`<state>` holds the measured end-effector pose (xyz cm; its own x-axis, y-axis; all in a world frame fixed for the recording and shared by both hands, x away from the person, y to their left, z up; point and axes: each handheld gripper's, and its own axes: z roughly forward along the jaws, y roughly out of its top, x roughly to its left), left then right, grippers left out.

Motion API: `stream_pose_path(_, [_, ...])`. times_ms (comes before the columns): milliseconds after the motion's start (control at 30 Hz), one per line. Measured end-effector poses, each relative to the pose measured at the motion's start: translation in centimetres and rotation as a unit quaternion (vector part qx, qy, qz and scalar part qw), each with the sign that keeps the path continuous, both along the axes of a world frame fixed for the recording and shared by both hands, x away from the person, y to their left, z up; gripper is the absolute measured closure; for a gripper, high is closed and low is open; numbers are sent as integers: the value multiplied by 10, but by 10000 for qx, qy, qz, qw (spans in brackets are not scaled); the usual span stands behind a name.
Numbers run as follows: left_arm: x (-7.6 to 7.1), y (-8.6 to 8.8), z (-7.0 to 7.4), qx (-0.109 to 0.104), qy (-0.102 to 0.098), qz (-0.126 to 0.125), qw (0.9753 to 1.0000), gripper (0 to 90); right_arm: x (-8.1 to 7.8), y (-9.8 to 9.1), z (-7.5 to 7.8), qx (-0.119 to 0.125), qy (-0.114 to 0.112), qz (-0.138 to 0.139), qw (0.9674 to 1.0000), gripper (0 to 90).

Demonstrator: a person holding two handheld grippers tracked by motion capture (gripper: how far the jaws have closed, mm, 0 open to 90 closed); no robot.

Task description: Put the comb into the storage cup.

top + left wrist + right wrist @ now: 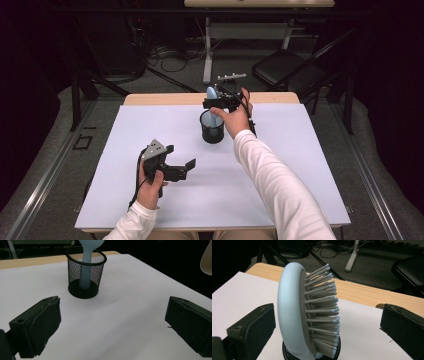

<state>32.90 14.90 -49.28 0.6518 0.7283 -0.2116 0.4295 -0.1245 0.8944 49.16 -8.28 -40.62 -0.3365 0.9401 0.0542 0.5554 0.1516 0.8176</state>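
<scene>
A pale blue hairbrush (212, 93) stands handle-down in a black mesh cup (212, 127) at the table's middle back. My right gripper (216, 102) is open, one jaw on each side of the brush head, and neither jaw touches it. In the right gripper view the brush (295, 315) shows its bristles pointing right, with the cup's rim (286, 353) below. My left gripper (180, 156) hovers open and empty at the front left. It looks toward the cup (86, 275) and the brush handle (86, 267), and its fingertips (112, 325) are far short of the cup.
A white mat (280, 165) covers the wooden table (165, 98). Beyond the far edge are a black chair (285, 67), a desk leg (207, 55) and cables on the floor (170, 55). A white sleeve (280, 185) crosses the mat's right half.
</scene>
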Motion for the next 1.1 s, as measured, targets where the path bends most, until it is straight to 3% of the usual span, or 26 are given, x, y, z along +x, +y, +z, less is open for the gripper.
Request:
stream_pose_path(567, [2, 7, 4, -70, 16, 56, 10000, 5, -13, -7, 12, -18, -88, 192, 9998, 0])
stream_pose_path(1100, [3, 18, 12, -106, 35, 87, 9999, 6, -41, -19, 23, 5, -167, 413, 9990, 0])
